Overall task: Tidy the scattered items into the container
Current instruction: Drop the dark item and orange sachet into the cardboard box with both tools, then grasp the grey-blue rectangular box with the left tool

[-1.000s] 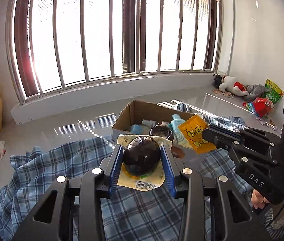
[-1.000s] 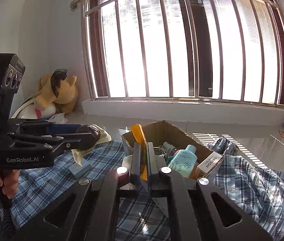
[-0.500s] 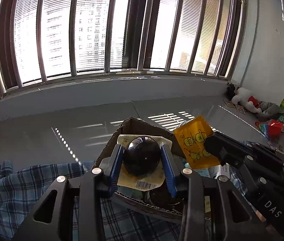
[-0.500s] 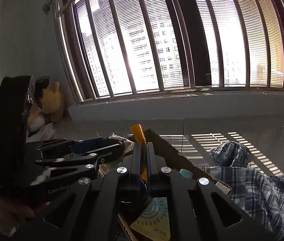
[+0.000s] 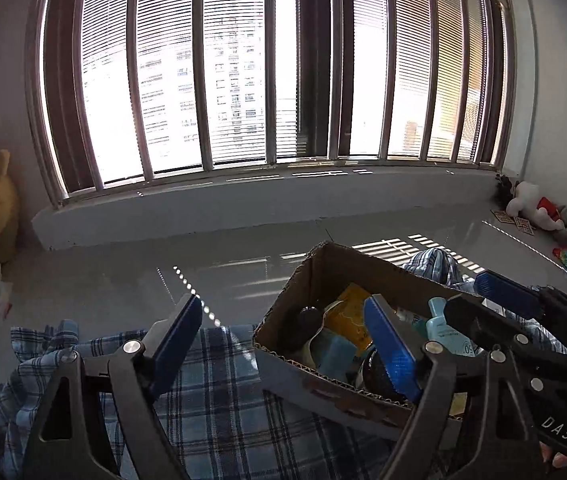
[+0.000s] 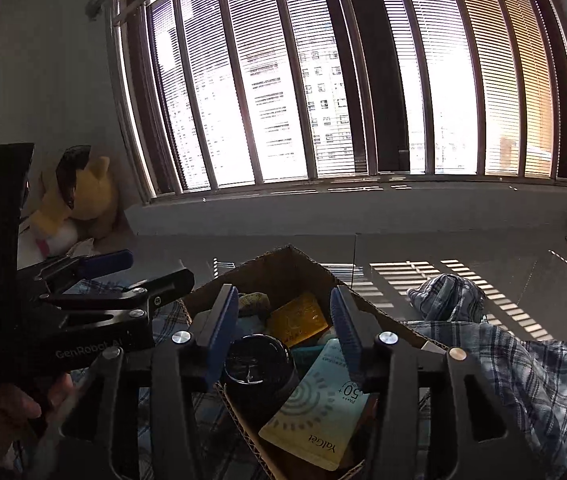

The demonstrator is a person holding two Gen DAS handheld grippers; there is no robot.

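Observation:
An open cardboard box (image 5: 311, 276) sits on a blue plaid cloth (image 5: 219, 412). My left gripper (image 5: 283, 340) hangs over the box's near left corner, its jaws opening with nothing between them. A dark round item in a pale packet (image 5: 310, 317) lies inside the box beside a yellow packet (image 5: 349, 316). Over the same box (image 6: 283, 268), my right gripper (image 6: 283, 328) has its jaws opening and holds nothing. Below it lie the yellow packet (image 6: 299, 319), a dark jar (image 6: 257, 364) and a pale sunscreen pouch (image 6: 319, 404). Each gripper shows in the other's view: the right gripper (image 5: 483, 300) and the left gripper (image 6: 135, 272).
A teal bottle (image 5: 443, 332) also stands in the box. A yellow plush toy (image 6: 79, 196) sits at the far left by the barred window. More soft toys and bright wrappers (image 5: 539, 212) lie on the glossy floor at the right. A bunched piece of plaid cloth (image 6: 447, 296) lies behind the box.
Both grippers moved forward over the box and opened. The left let go of the dark round packet and the right let go of the yellow packet; both now lie in the box.

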